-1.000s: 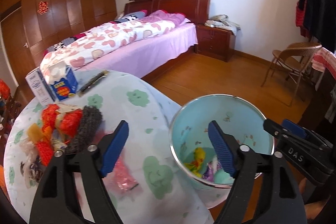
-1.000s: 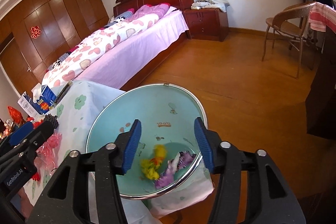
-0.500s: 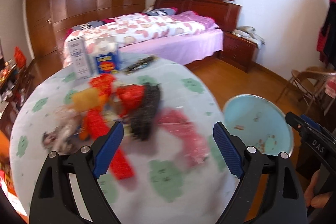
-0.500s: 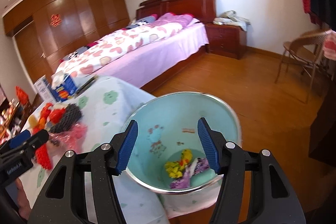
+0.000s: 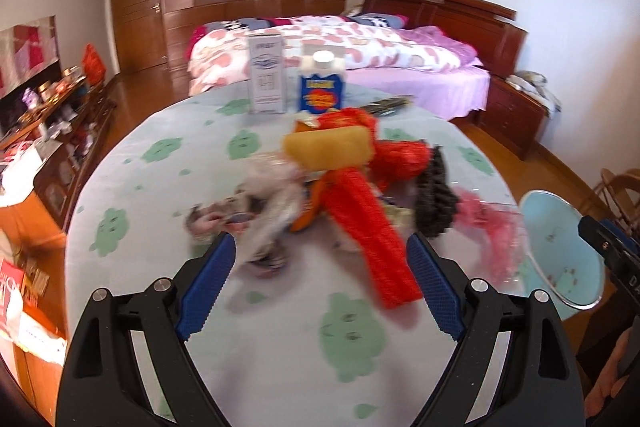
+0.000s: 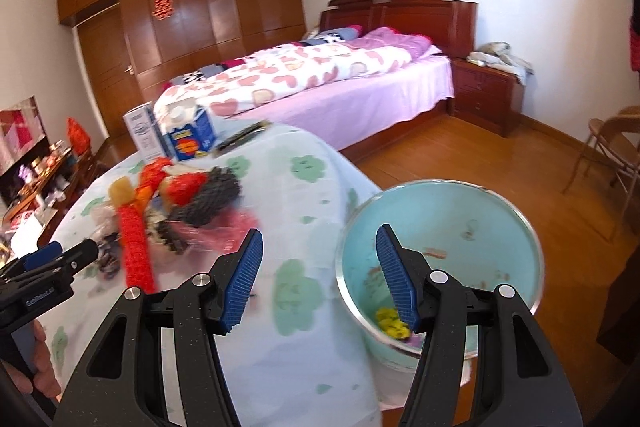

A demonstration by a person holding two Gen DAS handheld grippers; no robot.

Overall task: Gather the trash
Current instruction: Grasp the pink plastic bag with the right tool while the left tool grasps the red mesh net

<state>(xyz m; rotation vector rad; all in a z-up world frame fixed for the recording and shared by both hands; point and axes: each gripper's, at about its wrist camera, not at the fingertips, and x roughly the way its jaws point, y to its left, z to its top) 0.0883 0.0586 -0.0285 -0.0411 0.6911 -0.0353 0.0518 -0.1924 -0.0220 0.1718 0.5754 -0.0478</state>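
Risk first: the trash sits in one tangled heap mid-desk [image 5: 280,355], so a grab at the red mesh sleeve [image 5: 372,227] may drag the yellow sponge-like block [image 5: 328,147], the black mesh piece [image 5: 434,203] or the pale crumpled wrapper [image 5: 260,203] along and scatter bits over the cloth or off the edge. The pink plastic bag [image 5: 492,227] lies closest to the desk rim and just beside the bin; a careless sweep could knock it to the floor. The mesh is soft and springy, so I judge it could slip out of a shallow pinch. The milk carton [image 5: 322,87] and white box [image 5: 266,75] stand upright behind the heap and would tip if the reach overshoots. Heap is motion-blurred, so exact overlaps are hard to tell.

Left tongs [image 5: 320,287]: held over the near desk, angled down at the heap, jaws wide apart after just opening further, nothing between them; the red sleeve's near end lies just ahead of the right pad.

Right tongs [image 6: 320,279]: jaws partly apart, empty, straddling the desk edge and the bin rim in view, angled down. Light-blue trash bin [image 6: 480,227] stands off the desk's right edge with yellow and purple scraps at the bottom. A hand shows at the left tongs' handle, low left in the right view.
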